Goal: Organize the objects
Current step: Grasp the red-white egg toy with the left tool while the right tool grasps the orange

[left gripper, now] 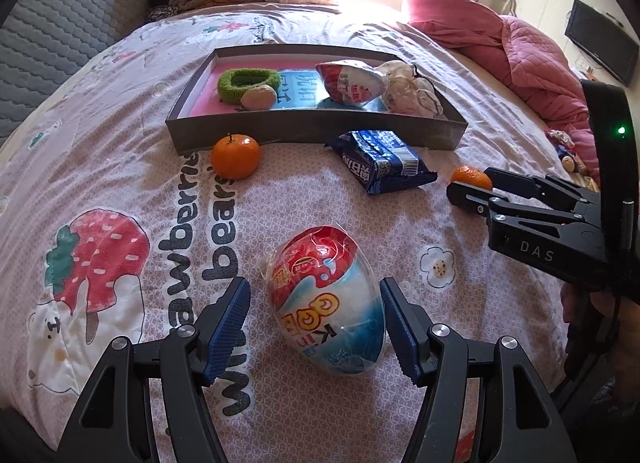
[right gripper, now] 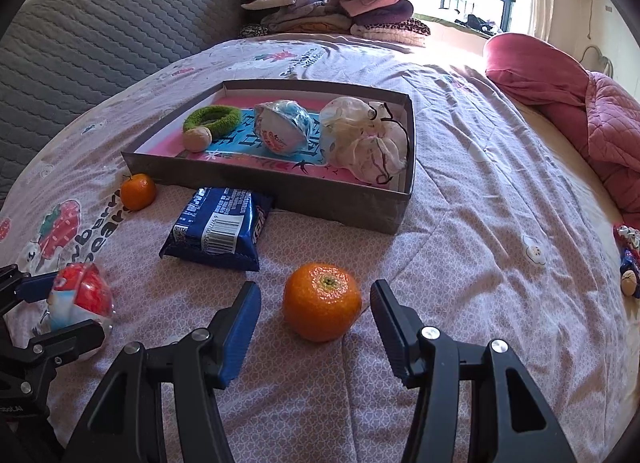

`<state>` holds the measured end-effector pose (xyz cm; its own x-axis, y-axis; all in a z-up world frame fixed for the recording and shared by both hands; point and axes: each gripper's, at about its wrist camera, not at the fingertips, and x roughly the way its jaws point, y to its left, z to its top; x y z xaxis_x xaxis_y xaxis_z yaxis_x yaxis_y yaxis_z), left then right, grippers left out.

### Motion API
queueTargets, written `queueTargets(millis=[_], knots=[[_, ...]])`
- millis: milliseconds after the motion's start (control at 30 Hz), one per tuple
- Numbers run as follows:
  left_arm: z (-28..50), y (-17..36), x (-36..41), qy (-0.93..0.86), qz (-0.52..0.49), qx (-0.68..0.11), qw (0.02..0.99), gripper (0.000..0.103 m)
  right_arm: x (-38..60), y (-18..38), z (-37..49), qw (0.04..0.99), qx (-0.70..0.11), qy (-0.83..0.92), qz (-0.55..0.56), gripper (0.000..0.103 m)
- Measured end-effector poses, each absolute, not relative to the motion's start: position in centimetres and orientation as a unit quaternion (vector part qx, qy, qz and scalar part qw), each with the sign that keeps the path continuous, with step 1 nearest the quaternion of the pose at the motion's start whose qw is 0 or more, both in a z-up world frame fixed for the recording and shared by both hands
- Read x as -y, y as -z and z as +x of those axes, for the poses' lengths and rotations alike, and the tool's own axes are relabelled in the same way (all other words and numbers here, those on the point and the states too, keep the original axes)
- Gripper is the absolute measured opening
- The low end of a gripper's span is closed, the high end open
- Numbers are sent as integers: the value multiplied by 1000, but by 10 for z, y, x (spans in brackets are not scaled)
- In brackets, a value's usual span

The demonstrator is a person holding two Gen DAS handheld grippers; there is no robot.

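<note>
Evidently, loose items are being gathered into the shallow box [right gripper: 280,191] on the bed [right gripper: 480,191] — an egg, a hair tie and a pouch are already held there. The left tongs [left gripper: 316,327] are spread around the wrapped egg [left gripper: 326,303], the right tongs [right gripper: 316,323] around a mandarin [right gripper: 322,301] — neither is gripped yet.

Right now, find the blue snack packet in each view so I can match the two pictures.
Left wrist view: blue snack packet sits right of centre, just in front of the grey box.
Right wrist view: blue snack packet lies left of centre, one end against the same box's front wall.
Shared landmark: the grey box.
</note>
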<state>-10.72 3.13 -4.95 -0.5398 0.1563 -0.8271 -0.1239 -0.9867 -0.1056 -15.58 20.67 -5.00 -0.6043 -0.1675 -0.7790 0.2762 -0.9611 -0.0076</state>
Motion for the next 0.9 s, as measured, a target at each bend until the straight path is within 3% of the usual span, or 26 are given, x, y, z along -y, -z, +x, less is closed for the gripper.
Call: queueTargets(millis=[233, 333, 400, 900], knots=[[-110, 54, -26, -877, -473, 27, 80, 67, -204, 54, -160, 124, -71, 891, 432, 53], [-111, 53, -22, -878, -469, 34, 83, 67, -203, 57, -161, 124, -74, 888, 437, 46], [-112, 53, -22, -878, -470, 37, 88, 59, -203, 58, -161, 121, -76, 887, 438, 41], [-102, 38, -31, -891, -441, 8, 106, 55, -201, 49, -147, 155, -55, 886, 434, 41]])
